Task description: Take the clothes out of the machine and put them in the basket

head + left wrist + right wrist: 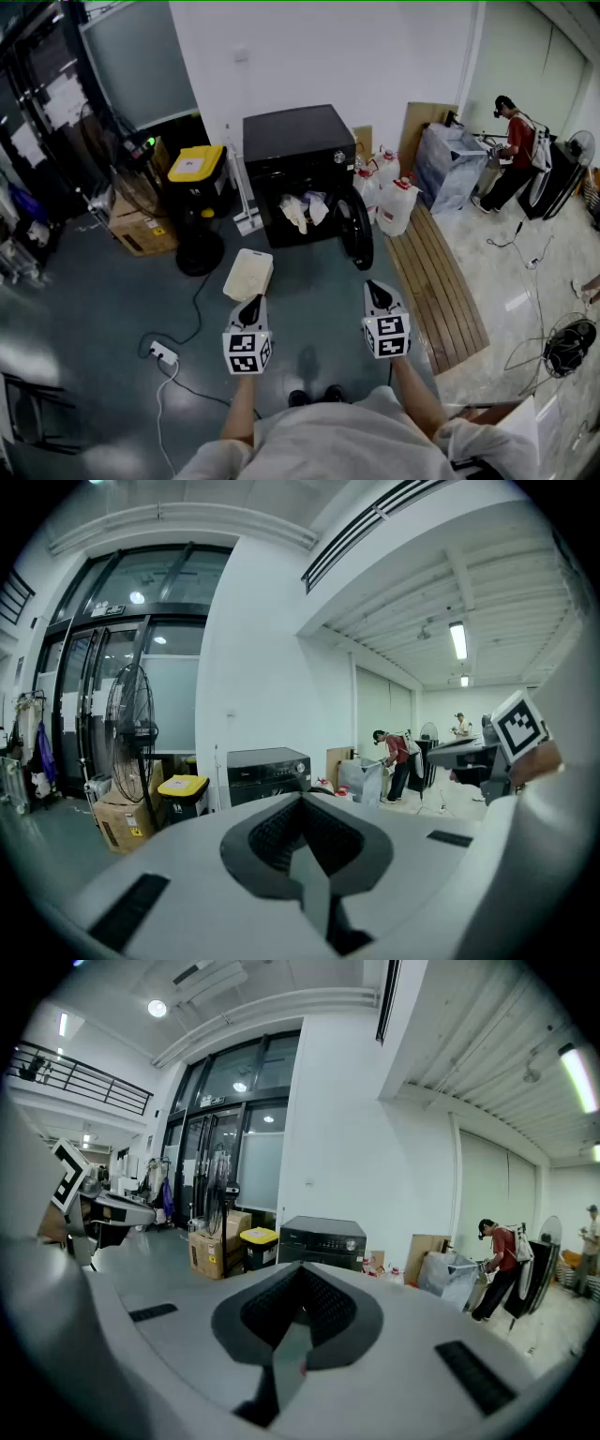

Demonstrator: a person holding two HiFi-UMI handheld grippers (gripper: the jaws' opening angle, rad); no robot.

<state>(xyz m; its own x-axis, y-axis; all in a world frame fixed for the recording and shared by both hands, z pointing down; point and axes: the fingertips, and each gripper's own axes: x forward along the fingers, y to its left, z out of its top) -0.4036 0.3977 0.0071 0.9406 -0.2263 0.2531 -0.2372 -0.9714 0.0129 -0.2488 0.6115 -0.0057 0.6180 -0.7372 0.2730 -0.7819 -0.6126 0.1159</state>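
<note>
Head view shows pale clothes (302, 210) in the open mouth of the machine (298, 178); likely soft and light, best pinched at a loose fold. Left hand-held gripper (250, 309) and right hand-held gripper (377, 293), both closed and empty, hover well short of the machine.

The machine (298, 136) is glossy black, the clothes (298, 212) cloth, the planks (441, 281) wood.

Black front-loading machine (298, 141) sits upper centre of the head view against the white wall, round door (356, 225) swung fully open to its right. Pale, crumpled clothes (302, 210) are bunched in the drum opening, partly spilling over the lip. Cream rectangular basket (248, 274) is on the floor, centre-left of frame, apart from the machine; can't tell its contents.
</note>
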